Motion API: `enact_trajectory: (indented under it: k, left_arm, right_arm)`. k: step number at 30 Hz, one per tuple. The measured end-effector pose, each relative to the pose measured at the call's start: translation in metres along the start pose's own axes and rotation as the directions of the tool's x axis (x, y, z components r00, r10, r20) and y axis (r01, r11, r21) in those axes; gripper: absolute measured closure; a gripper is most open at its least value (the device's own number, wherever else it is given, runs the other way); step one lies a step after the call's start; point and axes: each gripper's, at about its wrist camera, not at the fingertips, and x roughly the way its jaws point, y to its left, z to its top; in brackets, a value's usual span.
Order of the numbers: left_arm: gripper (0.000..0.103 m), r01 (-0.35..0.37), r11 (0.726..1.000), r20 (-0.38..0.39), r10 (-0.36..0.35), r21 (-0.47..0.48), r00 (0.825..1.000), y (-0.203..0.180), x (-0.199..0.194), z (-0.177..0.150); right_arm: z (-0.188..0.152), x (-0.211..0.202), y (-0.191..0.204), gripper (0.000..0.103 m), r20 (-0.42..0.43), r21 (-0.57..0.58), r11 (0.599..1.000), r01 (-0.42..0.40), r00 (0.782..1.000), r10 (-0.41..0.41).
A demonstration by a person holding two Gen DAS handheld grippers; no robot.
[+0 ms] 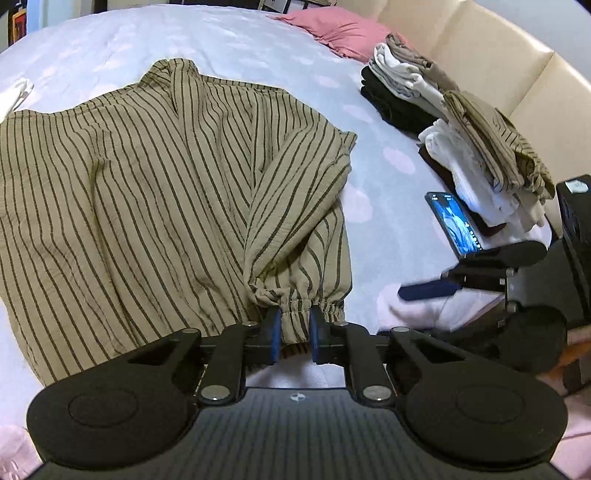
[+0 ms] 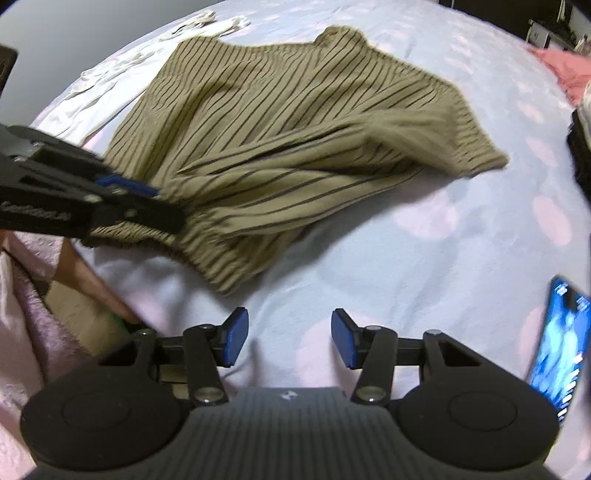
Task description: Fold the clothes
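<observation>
A tan blouse with dark stripes (image 1: 140, 177) lies spread on the pale blue bedsheet (image 1: 258, 48). Its right sleeve is folded down toward me, and my left gripper (image 1: 294, 328) is shut on the elastic sleeve cuff (image 1: 295, 317). In the right wrist view the blouse (image 2: 295, 140) is blurred, and the left gripper (image 2: 147, 206) pinches its cuff at the left. My right gripper (image 2: 290, 338) hovers open over bare sheet just in front of the blouse. From the left wrist view the right gripper (image 1: 424, 288) sits to the right of the cuff.
Two stacks of folded clothes (image 1: 461, 129) stand at the right by the cream headboard (image 1: 498, 55). A lit phone (image 1: 452, 221) lies beside them, also in the right wrist view as the phone (image 2: 561, 350). A pink pillow (image 1: 332, 29) lies at the back. White garments (image 2: 122, 66) lie beyond the blouse.
</observation>
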Motion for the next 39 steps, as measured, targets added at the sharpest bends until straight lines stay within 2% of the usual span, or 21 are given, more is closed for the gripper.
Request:
enact_trajectory:
  k: [3, 6, 8, 11, 14, 17, 23, 27, 31, 33, 36, 39]
  left_arm:
    - [0.091, 0.009, 1.000, 0.007, -0.009, -0.004, 1.000, 0.003, -0.002, 0.001]
    - [0.091, 0.010, 1.000, 0.012, -0.010, 0.003, 1.000, 0.005, -0.003, 0.002]
    - [0.091, 0.008, 1.000, 0.016, -0.008, 0.007, 1.000, 0.004, -0.004, 0.002]
    - [0.091, 0.007, 1.000, 0.021, -0.007, 0.010, 1.000, 0.006, -0.005, 0.002]
    - [0.091, 0.011, 1.000, 0.024, -0.011, 0.001, 1.000, 0.009, -0.006, 0.002]
    - [0.091, 0.019, 1.000, 0.024, -0.019, -0.004, 1.000, 0.011, -0.007, 0.002]
    - [0.091, 0.035, 0.999, 0.021, -0.035, -0.007, 0.999, 0.015, -0.007, 0.003]
    - [0.091, 0.041, 0.999, 0.015, -0.041, -0.017, 0.999, 0.018, -0.006, 0.003]
    - [0.091, 0.046, 0.999, 0.010, -0.046, -0.026, 0.999, 0.022, -0.006, 0.003]
    - [0.091, 0.050, 0.998, 0.008, -0.049, -0.032, 0.999, 0.023, -0.005, 0.003]
    - [0.091, 0.058, 0.998, 0.004, -0.057, -0.035, 0.998, 0.024, -0.005, 0.003]
    - [0.091, 0.067, 0.997, 0.002, -0.067, -0.038, 0.998, 0.026, -0.004, 0.003]
  right_arm:
    - [0.012, -0.005, -0.011, 0.050, 0.023, -0.100, 0.993, 0.063, 0.998, -0.061]
    - [0.027, -0.008, -0.028, 0.053, 0.044, -0.223, 0.969, 0.108, 0.994, -0.101]
    - [0.037, -0.006, -0.039, 0.057, 0.049, -0.315, 0.940, 0.130, 0.992, -0.121]
    - [0.049, 0.003, -0.060, 0.058, 0.045, -0.444, 0.882, 0.156, 0.987, -0.152]
    - [0.055, 0.018, -0.079, 0.058, 0.051, -0.570, 0.800, 0.186, 0.980, -0.192]
    - [0.060, 0.040, -0.097, 0.058, 0.080, -0.681, 0.689, 0.247, 0.961, -0.266]
    - [0.077, 0.077, -0.119, 0.058, 0.127, -0.816, 0.507, 0.276, 0.943, -0.308]
    - [0.089, 0.096, -0.124, 0.058, 0.135, -0.896, 0.367, 0.249, 0.942, -0.308]
    - [0.109, 0.104, -0.126, 0.058, 0.081, -0.951, 0.265, 0.159, 0.955, -0.285]
    - [0.121, 0.102, -0.125, 0.058, 0.016, -0.968, 0.237, 0.083, 0.962, -0.273]
    - [0.134, 0.099, -0.122, 0.061, -0.091, -0.983, 0.181, -0.040, 0.956, -0.280]
    - [0.147, 0.097, -0.122, 0.062, -0.139, -0.982, 0.167, -0.093, 0.947, -0.289]
